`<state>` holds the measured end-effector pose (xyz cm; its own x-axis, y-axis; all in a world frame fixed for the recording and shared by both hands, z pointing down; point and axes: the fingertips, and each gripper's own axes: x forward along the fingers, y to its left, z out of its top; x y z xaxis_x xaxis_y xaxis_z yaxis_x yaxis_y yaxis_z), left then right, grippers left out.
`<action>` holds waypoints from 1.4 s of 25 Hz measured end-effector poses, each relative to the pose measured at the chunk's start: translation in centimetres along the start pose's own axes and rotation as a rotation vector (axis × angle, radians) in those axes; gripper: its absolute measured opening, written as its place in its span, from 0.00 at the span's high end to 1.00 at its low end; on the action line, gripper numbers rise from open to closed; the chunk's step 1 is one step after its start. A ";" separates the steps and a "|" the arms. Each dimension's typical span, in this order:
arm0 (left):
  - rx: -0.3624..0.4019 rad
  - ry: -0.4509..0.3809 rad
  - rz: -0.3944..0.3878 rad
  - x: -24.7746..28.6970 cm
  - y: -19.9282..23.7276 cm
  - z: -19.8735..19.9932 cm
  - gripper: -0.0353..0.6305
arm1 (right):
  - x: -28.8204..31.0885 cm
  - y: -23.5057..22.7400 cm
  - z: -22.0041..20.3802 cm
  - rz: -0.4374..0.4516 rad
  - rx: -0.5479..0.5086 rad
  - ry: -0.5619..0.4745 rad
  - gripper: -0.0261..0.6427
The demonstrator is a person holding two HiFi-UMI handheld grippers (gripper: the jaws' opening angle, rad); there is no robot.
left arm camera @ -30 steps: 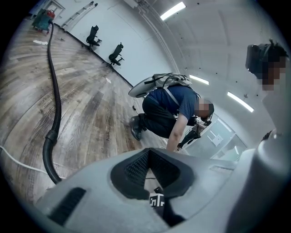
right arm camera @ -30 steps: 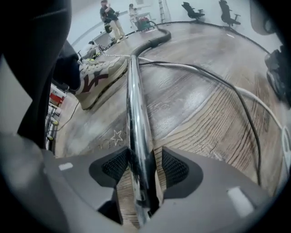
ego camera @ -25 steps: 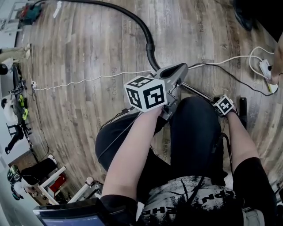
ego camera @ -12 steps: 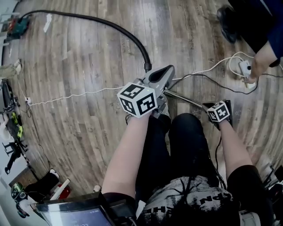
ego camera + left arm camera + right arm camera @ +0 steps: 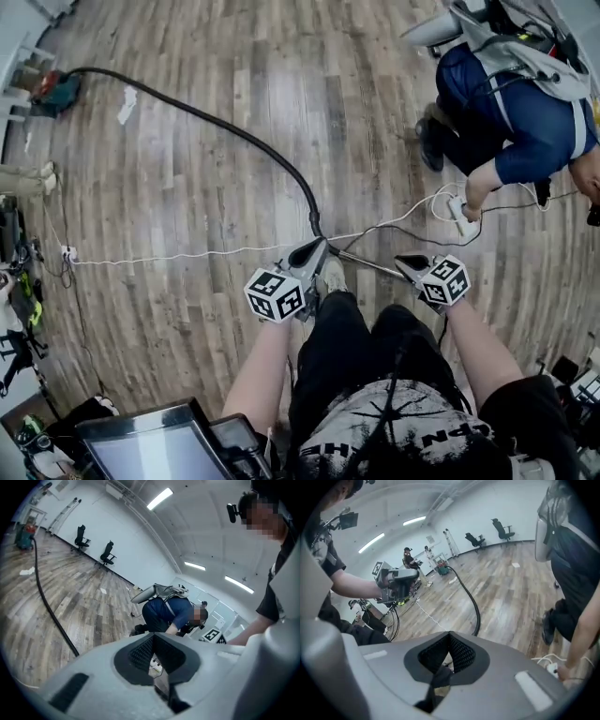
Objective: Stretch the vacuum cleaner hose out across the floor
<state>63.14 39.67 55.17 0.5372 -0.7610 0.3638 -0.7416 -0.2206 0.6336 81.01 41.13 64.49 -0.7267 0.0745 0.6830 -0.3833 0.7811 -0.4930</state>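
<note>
The black vacuum hose [image 5: 220, 127] lies on the wooden floor. It runs from the vacuum cleaner [image 5: 56, 89] at the far left to a cuff [image 5: 316, 228] just ahead of my feet. From the cuff a metal tube [image 5: 366, 264] goes on to the right. My left gripper [image 5: 311, 249] hangs shut above the cuff end with nothing in it. My right gripper [image 5: 405, 264] is shut and empty over the tube's right end. In the left gripper view the hose [image 5: 44, 599] passes left of the shut jaws. In the right gripper view the hose [image 5: 471, 599] ends behind the gripper body.
A person in blue [image 5: 511, 122] crouches at the far right with a hand on a white power strip [image 5: 457, 214]. A thin white cable [image 5: 187, 253] crosses the floor below the hose. A paper scrap [image 5: 127, 105] lies near the vacuum. Gear clutters the left edge [image 5: 19, 281].
The head view has risen from a crouch and the floor looks farther off. Both grippers lifted away from the cuff and tube, which stay on the floor. The crouching person came into view.
</note>
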 end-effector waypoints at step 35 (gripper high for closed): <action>0.614 -0.315 0.080 -11.6 -28.8 19.7 0.95 | -25.4 24.6 26.8 0.139 -0.627 -0.640 0.95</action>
<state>70.34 42.83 19.28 0.3982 -0.9096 0.1189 -0.9170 -0.3912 0.0780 74.73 41.79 20.58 -0.9930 -0.0192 0.1166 -0.0237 0.9990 -0.0371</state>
